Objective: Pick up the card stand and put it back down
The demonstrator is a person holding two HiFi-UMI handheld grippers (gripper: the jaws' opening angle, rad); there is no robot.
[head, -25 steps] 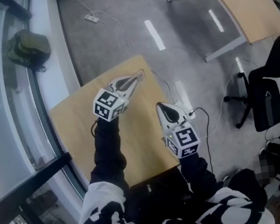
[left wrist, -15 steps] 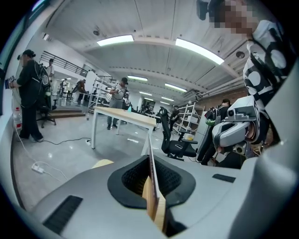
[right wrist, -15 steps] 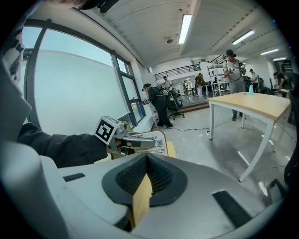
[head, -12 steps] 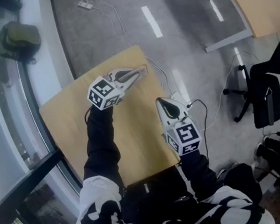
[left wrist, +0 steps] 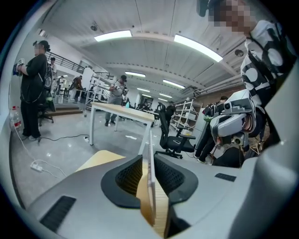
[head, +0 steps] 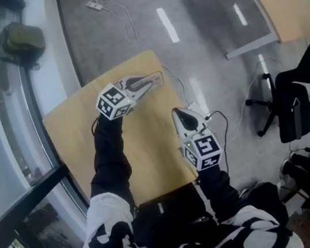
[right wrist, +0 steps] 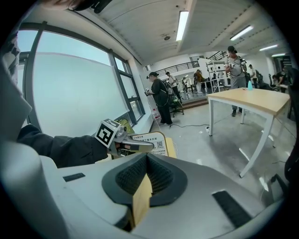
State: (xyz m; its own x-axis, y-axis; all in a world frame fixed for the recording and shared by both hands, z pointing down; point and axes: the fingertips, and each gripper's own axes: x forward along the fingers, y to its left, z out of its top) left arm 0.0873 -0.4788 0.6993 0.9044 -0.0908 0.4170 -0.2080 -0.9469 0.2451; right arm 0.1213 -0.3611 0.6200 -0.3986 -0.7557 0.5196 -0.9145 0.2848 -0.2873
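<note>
The card stand (head: 161, 76) is a thin clear sheet with a printed card, upright at the far right corner of the small wooden table (head: 75, 133). My left gripper (head: 154, 81) reaches over it. In the left gripper view the card stand (left wrist: 150, 140) runs edge-on between the pads of the left gripper (left wrist: 148, 156). The jaws are opening, and a sliver of table shows beside the sheet. The right gripper (head: 175, 113) hovers at the table's right edge, shut and empty. The right gripper view shows its tips (right wrist: 146, 155) meeting, with the card stand (right wrist: 152, 142) beyond.
A black office chair (head: 298, 109) and floor cables (head: 225, 127) lie right of the table. A larger wooden table (head: 276, 2) is at the far right, a green bag (head: 18, 43) by the glass wall on the left. People stand far off in both gripper views.
The head view has shifted a little. Both grippers keep their places, the left one still at the card stand on the table's far corner.
</note>
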